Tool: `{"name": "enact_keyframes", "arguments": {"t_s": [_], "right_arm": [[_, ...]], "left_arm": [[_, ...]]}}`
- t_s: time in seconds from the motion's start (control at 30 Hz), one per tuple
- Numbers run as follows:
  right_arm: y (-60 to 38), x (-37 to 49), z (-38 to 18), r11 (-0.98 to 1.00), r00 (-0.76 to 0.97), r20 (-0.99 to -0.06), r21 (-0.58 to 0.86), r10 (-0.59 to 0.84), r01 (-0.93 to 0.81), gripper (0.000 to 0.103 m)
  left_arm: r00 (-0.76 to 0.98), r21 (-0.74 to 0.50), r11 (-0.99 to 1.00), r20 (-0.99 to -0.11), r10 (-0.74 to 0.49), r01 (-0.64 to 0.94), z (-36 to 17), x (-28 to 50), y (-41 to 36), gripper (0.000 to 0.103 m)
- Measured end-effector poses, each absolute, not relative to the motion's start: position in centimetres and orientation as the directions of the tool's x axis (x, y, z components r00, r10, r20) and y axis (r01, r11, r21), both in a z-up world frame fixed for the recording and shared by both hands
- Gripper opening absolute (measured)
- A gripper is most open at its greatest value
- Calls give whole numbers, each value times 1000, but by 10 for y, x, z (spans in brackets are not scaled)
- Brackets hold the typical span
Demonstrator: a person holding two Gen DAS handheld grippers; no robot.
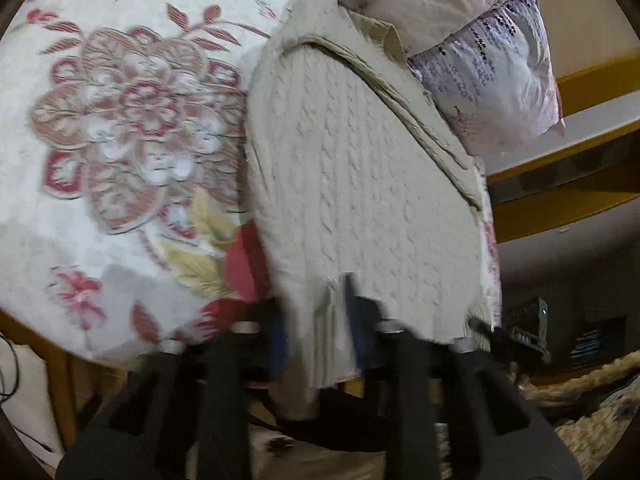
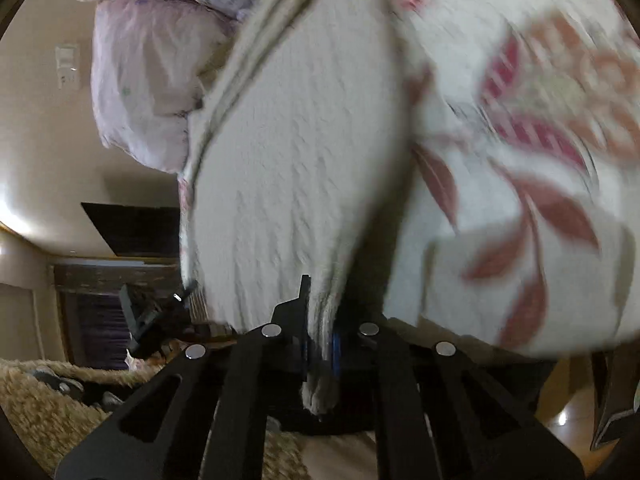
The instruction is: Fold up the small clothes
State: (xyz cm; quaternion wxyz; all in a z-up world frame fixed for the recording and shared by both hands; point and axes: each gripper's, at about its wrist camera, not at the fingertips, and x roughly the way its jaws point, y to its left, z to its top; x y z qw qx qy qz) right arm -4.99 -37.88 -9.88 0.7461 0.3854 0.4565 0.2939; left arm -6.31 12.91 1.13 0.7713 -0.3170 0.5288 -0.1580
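Note:
A cream cable-knit sweater lies spread on a floral bedspread. My left gripper is shut on the sweater's near hem, cloth bunched between its fingers. In the right wrist view the same sweater stretches away from me, and my right gripper is shut on another part of its near edge, a fold of knit hanging down between the fingers. The right gripper also shows in the left wrist view, at the sweater's right corner.
Lavender-print pillows lie at the head of the bed, also in the right wrist view. A yellow wooden bed frame runs along the side. A shaggy beige rug covers the floor below.

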Motion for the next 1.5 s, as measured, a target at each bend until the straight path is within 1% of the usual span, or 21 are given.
{"name": "enact_keyframes", "arguments": {"t_s": [0.1, 0.23, 0.3, 0.33, 0.37, 0.4, 0.43, 0.53, 0.63, 0.8, 0.83, 0.87, 0.9, 0.97, 1.1, 1.23, 1.33, 1.4, 1.43, 1.47, 1.5], "right_arm": [[-388, -12, -59, 498, 500, -362, 851, 787, -167, 8], [-400, 70, 1, 479, 629, -235, 841, 741, -250, 7], [-401, 118, 20, 531, 705, -250, 821, 663, -209, 8], [-402, 134, 20, 542, 725, -265, 822, 636, -176, 13], [-400, 154, 16, 554, 734, -301, 824, 609, -121, 22], [-398, 173, 10, 573, 728, -378, 819, 572, -25, 60], [-399, 177, 5, 571, 725, -412, 821, 553, 31, 90], [-401, 165, -6, 515, 731, -365, 857, 576, 22, 92], [-408, 149, -17, 552, 732, -394, 834, 556, 30, 92], [-421, 141, -20, 485, 742, -346, 874, 575, 33, 92], [-425, 137, -27, 489, 739, -348, 872, 577, 28, 92], [-425, 137, -28, 496, 735, -352, 868, 580, 24, 92], [-428, 134, -28, 503, 730, -356, 864, 583, 19, 92], [-430, 132, -25, 522, 721, -371, 853, 585, 15, 92], [-450, 126, -18, 549, 731, -377, 836, 569, 4, 92], [-473, 125, -6, 579, 751, -377, 815, 542, -8, 92], [-486, 135, -6, 587, 732, -404, 809, 549, 6, 92], [-490, 145, -10, 582, 695, -426, 813, 579, 13, 93], [-491, 149, -12, 578, 678, -434, 816, 593, 16, 95], [-492, 152, -13, 577, 662, -440, 817, 607, 14, 96], [-492, 157, -17, 580, 636, -453, 814, 625, 10, 99]], "left_arm": [[414, -685, 729, -660, -627, 12, 32, -26, 122, 7], [560, -692, 711, -541, -627, 127, 82, 62, 135, 7], [638, -642, 757, -533, -555, 122, 99, 114, 139, 11], [659, -621, 777, -543, -520, 102, 101, 134, 141, 23], [670, -602, 796, -563, -484, 69, 100, 156, 143, 48], [675, -580, 814, -591, -441, 24, 97, 170, 144, 64], [683, -551, 834, -621, -384, -33, 93, 178, 148, 77], [648, -553, 831, -656, -387, -64, 73, 179, 158, 77], [567, -573, 815, -699, -435, -81, 41, 178, 158, 76], [515, -595, 797, -718, -469, -104, 13, 191, 135, 71], [517, -580, 808, -725, -454, -104, 13, 192, 129, 65], [513, -589, 800, -725, -460, -116, 12, 194, 126, 24], [491, -627, 767, -715, -498, -134, 7, 196, 126, 18], [512, -673, 730, -673, -534, -122, 18, 192, 115, 17], [543, -751, 659, -536, -646, 43, 74, 184, 56, 16], [460, -850, 488, -359, -812, 198, 107, 198, -54, 16], [275, -888, 389, -321, -906, 246, 99, 217, -155, 24], [200, -909, 338, -294, -935, 243, 92, 219, -189, 26], [211, -917, 320, -272, -939, 240, 91, 217, -190, 35], [246, -913, 324, -265, -932, 246, 92, 214, -183, 56], [343, -877, 407, -312, -886, 254, 96, 210, -163, 67]]}}
